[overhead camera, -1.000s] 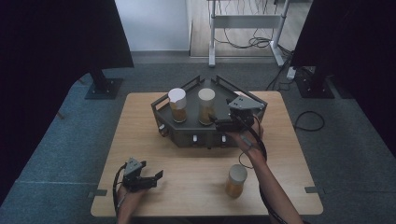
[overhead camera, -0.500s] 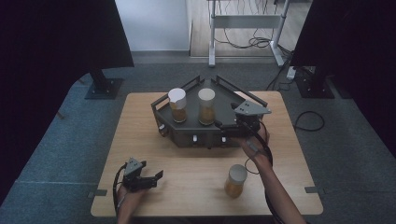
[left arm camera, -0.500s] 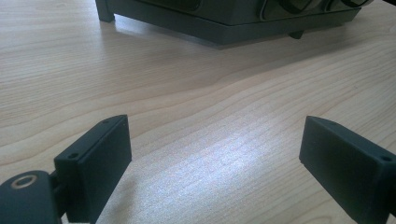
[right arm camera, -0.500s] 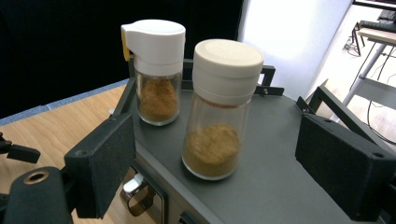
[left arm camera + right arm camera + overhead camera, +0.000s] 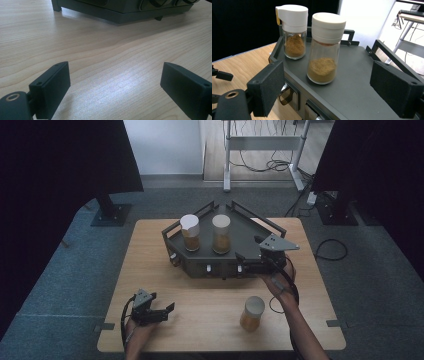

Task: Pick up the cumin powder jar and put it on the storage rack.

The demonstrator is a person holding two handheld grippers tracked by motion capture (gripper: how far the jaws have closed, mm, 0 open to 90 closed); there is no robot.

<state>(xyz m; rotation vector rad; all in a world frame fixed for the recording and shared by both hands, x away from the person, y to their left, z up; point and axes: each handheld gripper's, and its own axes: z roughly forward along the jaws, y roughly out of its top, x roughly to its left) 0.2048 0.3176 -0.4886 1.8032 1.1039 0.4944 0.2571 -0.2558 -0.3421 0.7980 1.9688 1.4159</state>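
Right gripper (image 5: 328, 87) at the dark tray (image 5: 362, 82), jaws open and empty.
Two spice jars stand on the tray: one (image 5: 325, 47) centre, one (image 5: 293, 31) near its far-left corner. Left gripper (image 5: 115, 87) rests near the table's (image 5: 150, 270) front-left corner, jaws open, empty.

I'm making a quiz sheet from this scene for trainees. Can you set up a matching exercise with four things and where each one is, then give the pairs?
Things:
1. jar with the spout lid
2. jar with the round lid
3. third jar
4. left gripper

Places:
A. on the bare table top, near the right forearm
B. on the dark tray, farther from the right gripper
C. low over the table's near left part, open
D. on the dark tray, nearer the right gripper

Pairs: 1-B, 2-D, 3-A, 4-C
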